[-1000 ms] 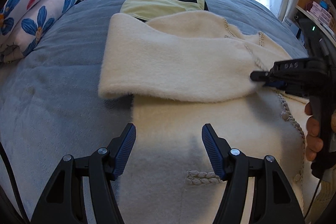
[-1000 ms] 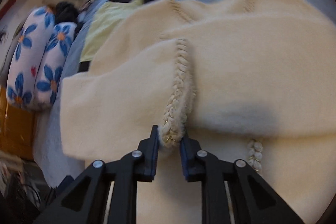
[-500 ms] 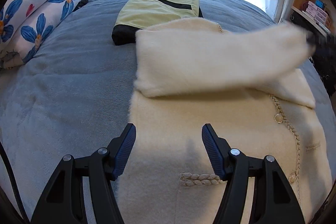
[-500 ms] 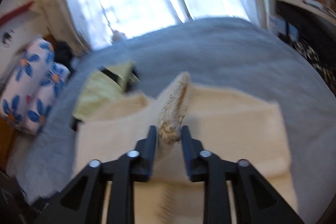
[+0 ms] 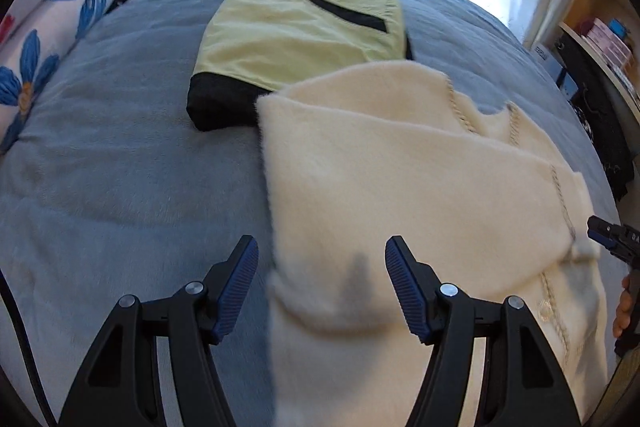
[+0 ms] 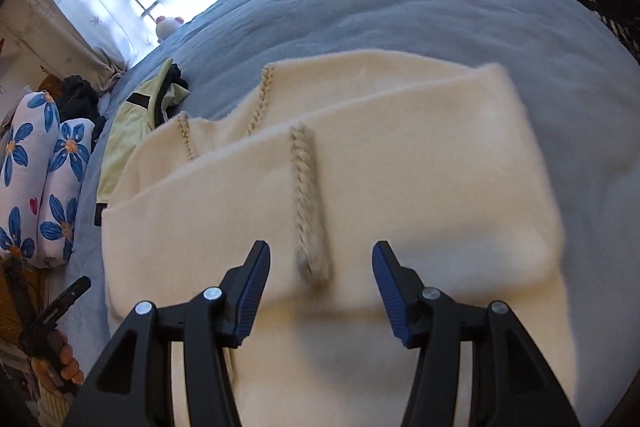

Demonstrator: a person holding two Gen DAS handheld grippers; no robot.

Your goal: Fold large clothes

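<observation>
cream fleece cardigan (image 5: 420,187) lies on the blue bedspread (image 5: 100,179), both sleeves folded across its body, its top edge touching a folded yellow-green garment (image 5: 296,31). left gripper (image 5: 320,291) hovers with jaws wide, holding nothing. right gripper (image 6: 320,287) is opening, its pads clear of the braided cuff (image 6: 308,211) between them.

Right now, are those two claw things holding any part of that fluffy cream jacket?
Nothing is held. The left gripper stands open; the right gripper is opening, its braided cuff lying loose on the cream jacket.
</observation>
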